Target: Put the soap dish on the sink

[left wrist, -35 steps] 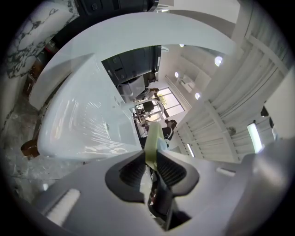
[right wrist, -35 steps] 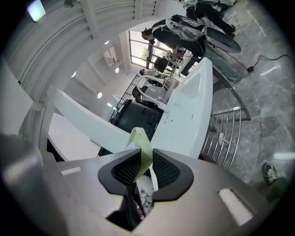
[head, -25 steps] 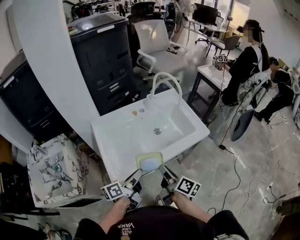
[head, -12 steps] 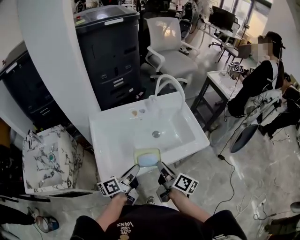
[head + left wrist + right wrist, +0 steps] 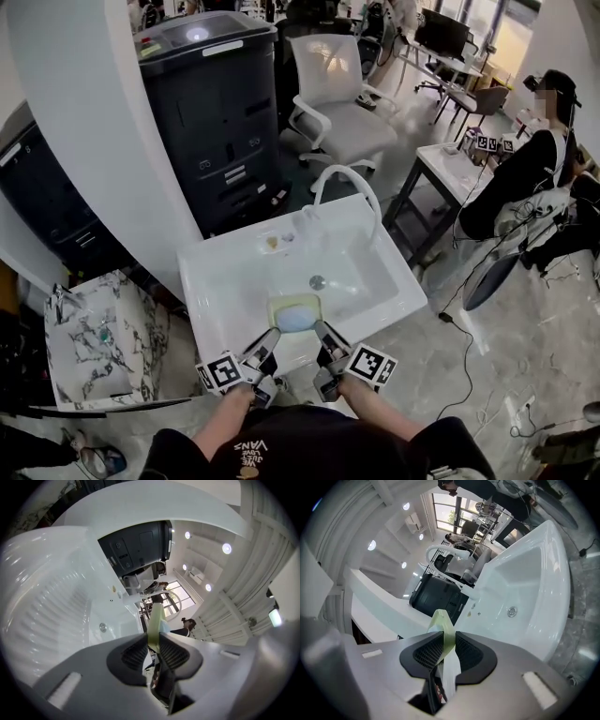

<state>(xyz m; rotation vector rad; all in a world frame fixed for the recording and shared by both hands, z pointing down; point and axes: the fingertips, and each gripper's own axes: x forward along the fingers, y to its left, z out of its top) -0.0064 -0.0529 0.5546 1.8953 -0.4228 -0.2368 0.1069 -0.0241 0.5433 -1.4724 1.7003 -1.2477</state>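
Note:
A pale green soap dish [image 5: 294, 312] with a light blue soap in it hangs over the near part of the white sink [image 5: 214, 281]. My left gripper [image 5: 267, 343] is shut on the dish's left rim [image 5: 155, 623]. My right gripper [image 5: 323, 338] is shut on its right rim [image 5: 443, 630]. Both grippers point about level toward the sink's basin, with its drain [image 5: 317, 281] and its curved white tap [image 5: 349, 187] behind.
A tall white curved wall [image 5: 84, 122] and a dark cabinet [image 5: 220, 103] stand behind the sink. A marble-patterned basin [image 5: 98, 342] sits at the left. A white office chair [image 5: 337, 94], a small table [image 5: 450, 173] and a seated person [image 5: 525, 178] are at the right.
Both grippers have carried the soap dish forward from the sink's near edge to over its front part. The view has shifted closer to the sink.

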